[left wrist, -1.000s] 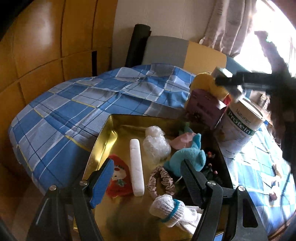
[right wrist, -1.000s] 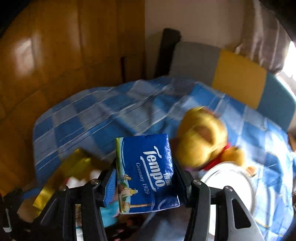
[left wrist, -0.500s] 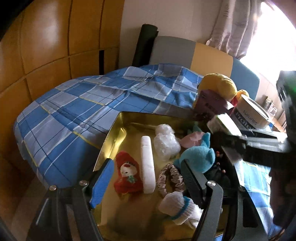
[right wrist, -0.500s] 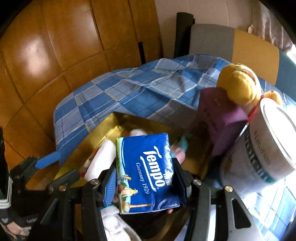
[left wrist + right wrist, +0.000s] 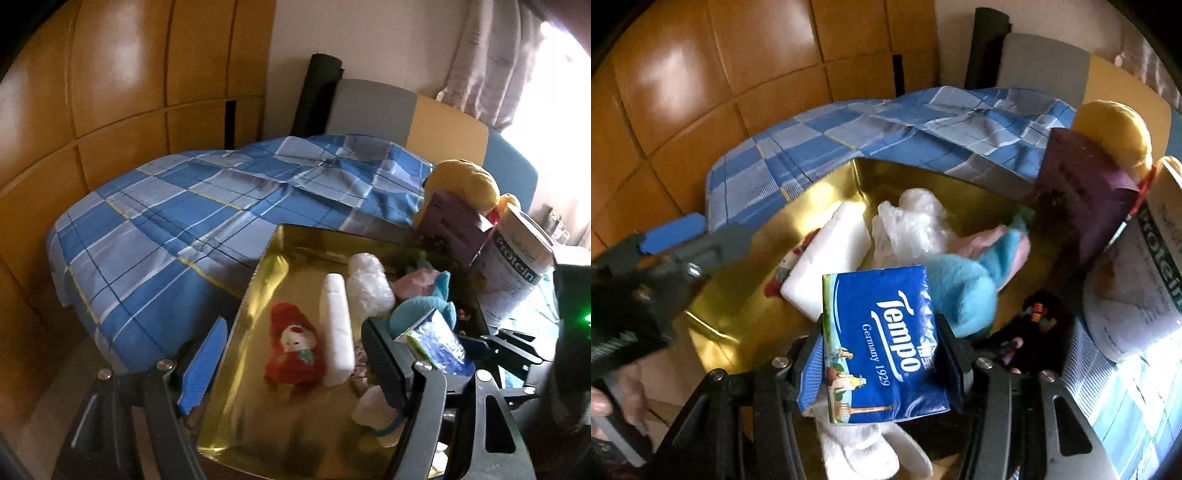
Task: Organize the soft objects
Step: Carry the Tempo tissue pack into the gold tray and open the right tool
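Jaws of the left gripper [image 5: 291,354] stand apart with nothing between them, poised over the near left part of the gold tray [image 5: 266,266]; left wrist view: a second ago the right gripper [image 5: 458,347] was high over the protein tin [image 5: 517,273], now it sits low at the tray's near right corner, just beside the left gripper's right finger, with the tissue pack [image 5: 436,343] showing end-on; tray contents lie unchanged: red sock with a white face [image 5: 293,347], white foam stick [image 5: 336,325], crumpled clear plastic [image 5: 369,291], teal plush [image 5: 421,306], white sock [image 5: 376,410] at the near edge; tray rests on the blue check bedcover [image 5: 177,229]; purple box [image 5: 454,229] and yellow plush [image 5: 465,181] stand beyond the tray's far right corner.

Right wrist view: jaws clamped on the Tempo tissue pack [image 5: 882,343], both pads pressed on its sides, grip width as before; a second ago the pack hung over bedcover and yellow plush [image 5: 1115,129], now the tray [image 5: 746,295] fills the frame beneath it; pack sits above the white sock [image 5: 864,450], between foam stick [image 5: 827,266] and teal plush [image 5: 964,295]; whether it touches anything below cannot be told.

Judgement: carry is done, placement stage reached; pack not yet released; a free patch of tray floor shows at the near left, so release looks feasible without piling onto the sock; left gripper [image 5: 646,254] close by at the tray's left rim, collision risk modest.
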`<state>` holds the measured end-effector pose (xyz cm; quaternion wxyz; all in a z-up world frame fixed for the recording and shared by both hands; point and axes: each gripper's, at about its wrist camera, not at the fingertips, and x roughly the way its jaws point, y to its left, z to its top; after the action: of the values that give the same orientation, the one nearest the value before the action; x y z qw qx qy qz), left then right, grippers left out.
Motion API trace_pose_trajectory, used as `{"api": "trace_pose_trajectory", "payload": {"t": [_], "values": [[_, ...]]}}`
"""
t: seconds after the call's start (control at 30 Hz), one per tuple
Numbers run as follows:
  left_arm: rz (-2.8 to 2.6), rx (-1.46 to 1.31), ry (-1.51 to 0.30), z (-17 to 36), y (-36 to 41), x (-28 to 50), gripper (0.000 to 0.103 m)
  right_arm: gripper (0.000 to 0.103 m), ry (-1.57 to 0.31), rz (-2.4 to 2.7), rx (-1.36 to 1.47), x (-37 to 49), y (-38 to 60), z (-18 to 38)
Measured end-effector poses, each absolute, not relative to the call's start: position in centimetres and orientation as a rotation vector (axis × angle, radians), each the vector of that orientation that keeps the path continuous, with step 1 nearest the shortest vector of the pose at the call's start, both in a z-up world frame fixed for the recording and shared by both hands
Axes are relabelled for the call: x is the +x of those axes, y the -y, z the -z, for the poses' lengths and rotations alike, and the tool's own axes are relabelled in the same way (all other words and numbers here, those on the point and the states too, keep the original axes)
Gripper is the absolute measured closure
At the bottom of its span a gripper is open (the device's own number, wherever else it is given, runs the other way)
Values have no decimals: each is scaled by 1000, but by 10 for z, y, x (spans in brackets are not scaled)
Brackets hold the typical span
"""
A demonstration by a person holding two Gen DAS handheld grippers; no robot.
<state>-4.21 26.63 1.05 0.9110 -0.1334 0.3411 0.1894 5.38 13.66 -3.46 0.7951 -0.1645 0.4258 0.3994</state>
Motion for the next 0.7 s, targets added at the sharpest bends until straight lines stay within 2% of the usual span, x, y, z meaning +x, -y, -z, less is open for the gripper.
{"api": "trace_pose_trajectory", "payload": {"t": [0.2, 0.43, 0.7], "values": [[-409, -300, -710, -6, -276, -48, 27, 49, -897, -725, -444, 64, -157, 53], [-408, -314, -703, -5, -280, -50, 27, 49, -985, -755, -363, 75, -154, 58], [-400, -311, -706, -6, -277, -50, 26, 44, -977, -760, -307, 68, -145, 52]]}}
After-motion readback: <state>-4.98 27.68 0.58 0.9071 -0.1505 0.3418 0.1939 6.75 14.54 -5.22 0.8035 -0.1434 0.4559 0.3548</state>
